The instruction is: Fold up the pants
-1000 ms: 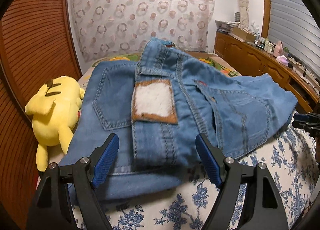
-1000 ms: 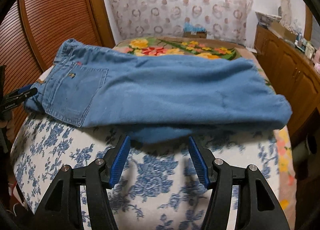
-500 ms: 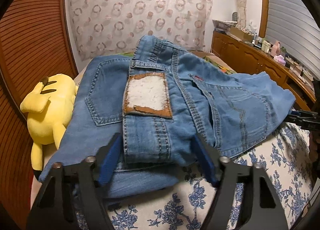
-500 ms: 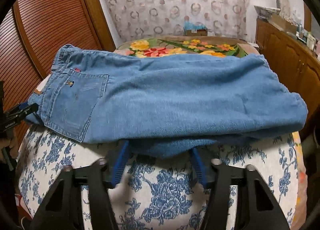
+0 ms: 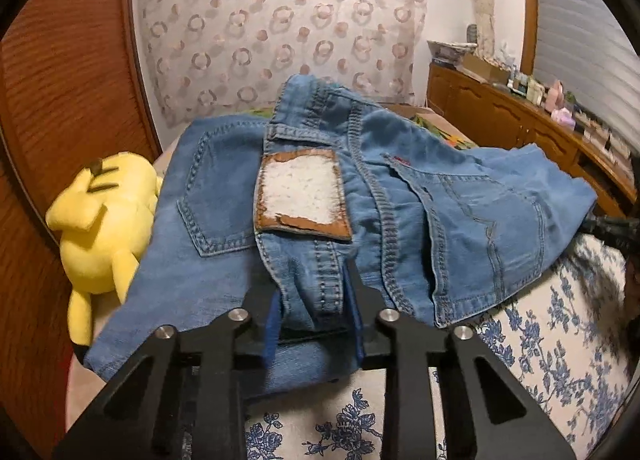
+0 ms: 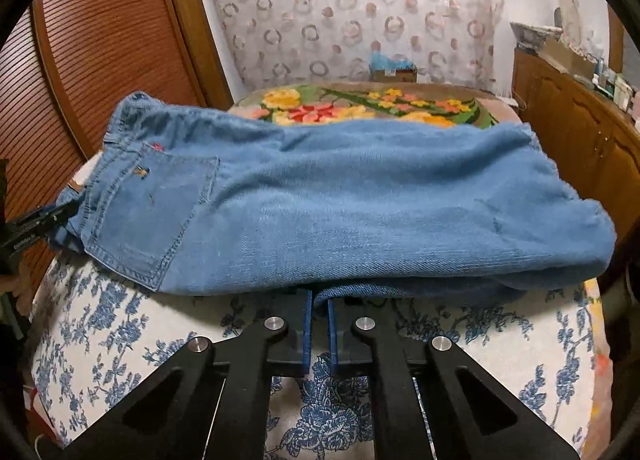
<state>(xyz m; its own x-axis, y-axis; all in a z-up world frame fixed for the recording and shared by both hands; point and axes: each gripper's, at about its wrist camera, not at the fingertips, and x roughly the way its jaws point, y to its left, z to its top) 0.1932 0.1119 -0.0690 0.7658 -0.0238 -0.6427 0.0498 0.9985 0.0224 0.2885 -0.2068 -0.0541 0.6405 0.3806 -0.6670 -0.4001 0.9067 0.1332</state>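
Blue jeans (image 5: pixel 460 211) lie folded lengthwise on a bed with a blue-flowered sheet (image 5: pixel 560 360). A worn leather patch (image 5: pixel 300 195) marks the waistband. My left gripper (image 5: pixel 314 312) is shut on the waistband end nearest me. In the right wrist view the jeans (image 6: pixel 340 211) lie crosswise, back pocket at the left. My right gripper (image 6: pixel 318 314) is shut on the near folded edge of the leg cloth. The left gripper shows at the waist end in the right wrist view (image 6: pixel 28 234). The right gripper shows at the far right of the left wrist view (image 5: pixel 612 227).
A yellow plush toy (image 5: pixel 104 215) lies on the bed left of the jeans. A flowered blanket (image 6: pixel 360 107) covers the far part of the bed. Wooden cabinets (image 5: pixel 520 123) with clutter stand at the right, a slatted wooden door (image 6: pixel 92 59) at the left.
Both grippers moved forward onto the jeans and closed: the left on the waistband, the right on the near folded edge.
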